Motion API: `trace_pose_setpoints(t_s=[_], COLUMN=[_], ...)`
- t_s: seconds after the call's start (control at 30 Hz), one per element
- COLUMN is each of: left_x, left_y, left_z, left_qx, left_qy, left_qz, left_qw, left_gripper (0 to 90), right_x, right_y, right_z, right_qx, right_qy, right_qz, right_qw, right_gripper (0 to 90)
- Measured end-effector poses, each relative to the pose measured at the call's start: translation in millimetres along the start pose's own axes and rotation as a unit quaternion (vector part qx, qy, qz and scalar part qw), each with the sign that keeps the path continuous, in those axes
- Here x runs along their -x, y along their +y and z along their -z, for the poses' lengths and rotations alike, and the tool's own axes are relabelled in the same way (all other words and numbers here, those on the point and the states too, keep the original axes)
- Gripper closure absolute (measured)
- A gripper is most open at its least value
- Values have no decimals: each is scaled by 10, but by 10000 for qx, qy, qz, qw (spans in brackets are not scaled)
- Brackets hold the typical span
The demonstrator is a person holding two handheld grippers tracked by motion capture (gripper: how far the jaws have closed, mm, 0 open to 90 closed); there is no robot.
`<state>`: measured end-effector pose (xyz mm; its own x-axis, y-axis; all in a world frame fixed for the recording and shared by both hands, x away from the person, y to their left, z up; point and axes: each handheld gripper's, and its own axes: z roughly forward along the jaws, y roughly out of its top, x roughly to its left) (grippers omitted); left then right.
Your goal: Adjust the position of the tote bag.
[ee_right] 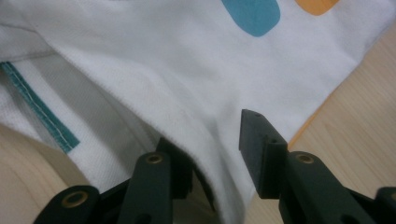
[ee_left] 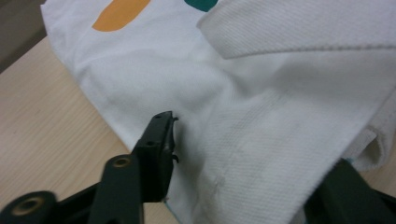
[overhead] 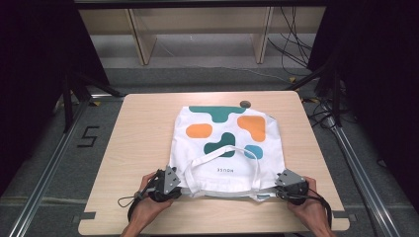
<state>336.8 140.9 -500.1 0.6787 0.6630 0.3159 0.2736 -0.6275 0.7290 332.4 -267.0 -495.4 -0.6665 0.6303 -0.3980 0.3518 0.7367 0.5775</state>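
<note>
While I am kneeling my hands in at the near edge of the tabletop [overhead: 143, 123], the white tote bag [overhead: 225, 143] is lying flat in the middle of it, its mouth turned toward me and its printed side facing up. Orange, teal and blue blobs are showing across the cloth, and one white strap [overhead: 222, 153] is arching over the front with a small line of lettering under it.

My left tongs [overhead: 179, 186] are sitting at the bag's near left corner. In the left gripper view those left tongs [ee_left: 252, 163] are standing apart, one jaw resting against the white cloth and the other off at the far side of the hem, so the fabric is lying between them without being pinched. The strap's ribbed weave is crossing the top of that view, beside an orange patch.

My right tongs [overhead: 277, 186] are sitting at the near right corner, well apart from the left ones. In the right gripper view the right tongs [ee_right: 215, 154] are parted too: one jaw is tucking under the folded edge of the cloth, the other is standing clear over it, and I am not seeing either pad pressing down. A teal-stitched seam [ee_right: 39, 109] is running along the bag's inner edge there, and a blue patch is sitting near the top.

Both my hands are resting low on the wood.
</note>
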Motion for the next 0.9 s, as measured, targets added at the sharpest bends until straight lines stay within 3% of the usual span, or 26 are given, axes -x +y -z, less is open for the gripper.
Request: trace_pose_setpoints(t_s=[0.03, 0.07, 0.13, 0.17, 0.27, 0.3, 0.33, 0.5, 0.6, 0.67, 0.7, 0.8, 0.9], left_x=[-24, -45, -93, -117, -124, -127, -131, -147, -145, -154, -167, -179, -195], left_y=[0, -7, -28, -42, -66, -65, -64, -90, -90, -94, -96, -95, -110], left_z=[-11, -20, -14, -3, 9, 16, 18, -14, -9, -7, 21, 40, 53], left_qx=[-17, -15, -31, -34, -33, -106, -147, -287, -463, -442, -329, -232, -118], left_qy=[-73, -80, -39, -30, -59, -51, -51, -67, 91, 58, 5, -18, -69], left_qz=[42, 65, 152, 217, 289, 177, 110, 243, 303, 346, 466, 437, 645], left_qw=[10000, 9999, 9999, 9998, 9996, 9998, 9998, 9993, 9984, 9984, 9984, 9988, 9978], left_gripper=[531, 578, 692, 739, 795, 812, 818, 820, 812, 821, 832, 840, 832], right_x=[-1, 9, 17, 26, 44, 41, 33, 76, 62, 62, 67, 81, 100], right_y=[4, 7, -5, -9, -22, -21, -16, -24, -6, -1, 6, 18, 20], right_z=[0, 4, 17, 11, 8, 13, 22, 59, 88, 101, 123, 156, 184], right_qx=[38, 76, 98, 97, 84, 95, 119, 227, 267, 295, 336, 399, 468], right_qy=[27, 62, 95, 86, 95, 108, 62, -2, -89, -107, -142, -164, -167], right_qz=[-78, -65, -268, -211, -241, -246, -295, -318, -349, -356, -391, -419, -480], right_qw=[10000, 9999, 9995, 9997, 9996, 9996, 9995, 9992, 9990, 9989, 9986, 9982, 9976], right_gripper=[692, 718, 772, 784, 794, 806, 814, 840, 849, 852, 858, 862, 862])
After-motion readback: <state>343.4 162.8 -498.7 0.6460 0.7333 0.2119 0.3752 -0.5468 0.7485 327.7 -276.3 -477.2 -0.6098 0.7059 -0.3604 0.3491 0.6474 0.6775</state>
